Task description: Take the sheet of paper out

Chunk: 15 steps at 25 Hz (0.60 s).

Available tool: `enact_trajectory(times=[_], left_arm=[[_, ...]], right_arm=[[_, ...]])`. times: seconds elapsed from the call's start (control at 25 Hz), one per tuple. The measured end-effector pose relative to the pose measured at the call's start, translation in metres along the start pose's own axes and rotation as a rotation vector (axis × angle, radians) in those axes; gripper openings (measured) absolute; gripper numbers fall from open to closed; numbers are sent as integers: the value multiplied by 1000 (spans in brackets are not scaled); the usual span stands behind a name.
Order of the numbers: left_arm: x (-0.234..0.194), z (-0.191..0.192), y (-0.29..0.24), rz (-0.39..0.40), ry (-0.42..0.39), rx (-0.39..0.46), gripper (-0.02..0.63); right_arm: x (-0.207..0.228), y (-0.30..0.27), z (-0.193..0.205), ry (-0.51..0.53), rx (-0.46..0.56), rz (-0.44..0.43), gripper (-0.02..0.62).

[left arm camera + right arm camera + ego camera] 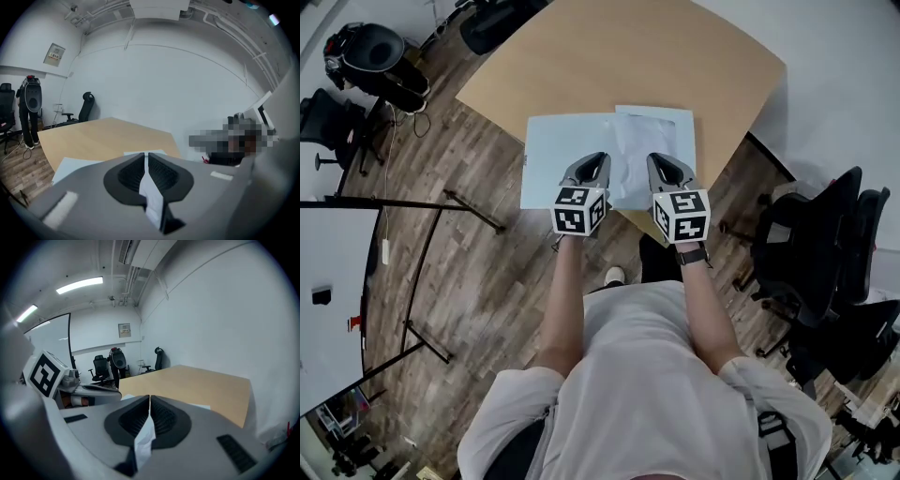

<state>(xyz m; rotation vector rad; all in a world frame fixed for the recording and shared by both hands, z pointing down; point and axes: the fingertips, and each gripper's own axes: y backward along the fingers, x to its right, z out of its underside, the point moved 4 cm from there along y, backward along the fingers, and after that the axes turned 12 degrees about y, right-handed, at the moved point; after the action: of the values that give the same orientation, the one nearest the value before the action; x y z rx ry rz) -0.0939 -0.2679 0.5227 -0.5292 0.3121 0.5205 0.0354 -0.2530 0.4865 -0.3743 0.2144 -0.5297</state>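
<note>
On the near edge of the tan table (609, 56), a white, slightly crinkled sheet of paper (642, 141) lies beside and partly over a pale blue flat cover (562, 150). My left gripper (598, 159) and right gripper (659, 161) sit side by side over the sheet's near edge. In the left gripper view the left gripper (146, 155) has its jaws together, with a strip of the white paper (151, 197) pinched between them. The right gripper (149, 398) is likewise shut on a strip of the paper (144, 440).
Black office chairs (825, 244) stand to the right of the table, and another chair (328, 122) at the far left. A whiteboard on black frame legs (441, 272) stands on the wood floor at left. The table's near corner (637, 225) lies just under the grippers.
</note>
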Motion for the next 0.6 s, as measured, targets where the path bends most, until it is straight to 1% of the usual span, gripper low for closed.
enact_trajectory(times=[0.16, 0.28, 0.36, 0.44, 0.6], left_arm=[[-21, 13, -28, -42, 9, -98, 15], [-35, 24, -48, -80, 15, -170, 39], [-42, 31, -59, -89, 31, -209, 60], [-45, 38, -71, -78, 37, -246, 82], [-46, 53, -92, -26, 40, -304, 102]], right_arm=[[14, -37, 11, -19, -48, -55, 15], [25, -54, 20, -35, -78, -75, 15], [33, -63, 26, -40, -93, -80, 15], [42, -69, 31, -39, -107, -68, 15], [50, -80, 31, -23, -103, -57, 15]])
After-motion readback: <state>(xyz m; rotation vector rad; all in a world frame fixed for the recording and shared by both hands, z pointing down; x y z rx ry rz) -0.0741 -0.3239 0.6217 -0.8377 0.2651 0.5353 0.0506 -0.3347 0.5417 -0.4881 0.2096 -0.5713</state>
